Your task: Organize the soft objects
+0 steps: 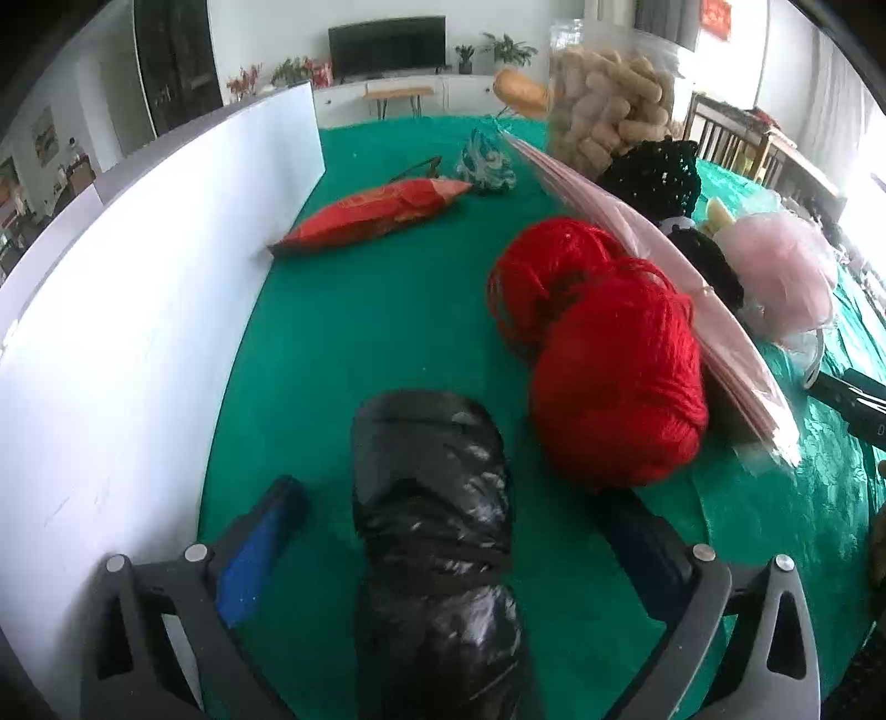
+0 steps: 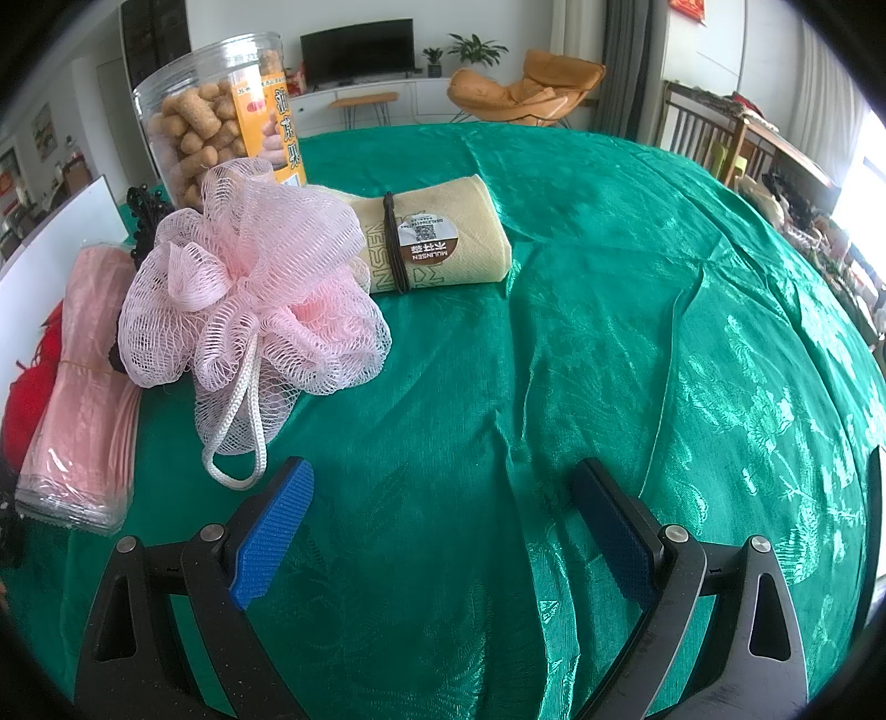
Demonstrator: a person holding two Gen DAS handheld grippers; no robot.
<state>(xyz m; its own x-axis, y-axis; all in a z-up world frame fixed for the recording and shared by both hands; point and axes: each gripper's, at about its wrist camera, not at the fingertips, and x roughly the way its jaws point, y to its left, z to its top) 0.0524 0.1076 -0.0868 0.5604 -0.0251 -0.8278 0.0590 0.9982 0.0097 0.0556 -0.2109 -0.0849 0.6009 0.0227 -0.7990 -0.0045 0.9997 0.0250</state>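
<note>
Beyond the green-draped worktop we see white walls, a dark television on a low white cabinet, an orange lounge chair, potted plants and bright window light.

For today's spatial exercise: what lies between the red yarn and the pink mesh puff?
A pink packet stands between red yarn and pink puff, clearest in the left wrist view.

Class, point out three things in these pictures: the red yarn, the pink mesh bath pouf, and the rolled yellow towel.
red yarn (image 1: 617, 382): left wrist view, on the front ball's face.
pink mesh bath pouf (image 2: 249, 288): right wrist view, on its gathered middle.
rolled yellow towel (image 2: 465, 221): right wrist view, on the cloth above its round label.
</note>
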